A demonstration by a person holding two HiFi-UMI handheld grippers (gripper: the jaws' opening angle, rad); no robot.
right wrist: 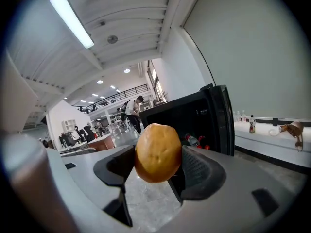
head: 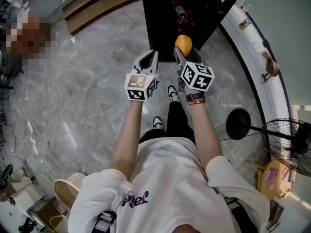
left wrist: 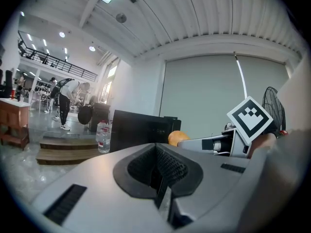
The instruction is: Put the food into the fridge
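Note:
My right gripper (head: 182,48) (right wrist: 157,160) is shut on an orange (head: 183,44) (right wrist: 158,152), held between its two pads in the air. Just ahead stands the small black fridge (head: 182,11) (right wrist: 194,115) with its door (head: 231,3) (right wrist: 225,118) swung open to the right; bottles and red cans (head: 182,14) (right wrist: 193,140) show inside. My left gripper (head: 148,59) (left wrist: 158,176) hangs beside the right one, jaws closed together on nothing. From the left gripper view the orange (left wrist: 178,138) and the right gripper's marker cube (left wrist: 249,120) appear to the right.
The floor (head: 92,96) is grey marble. A white ledge (head: 257,67) with small items curves along the right wall. A black round stand base (head: 238,124) and a fan (head: 294,140) are at the right. A water bottle (left wrist: 102,136) stands near wooden steps (left wrist: 65,149). People stand far off.

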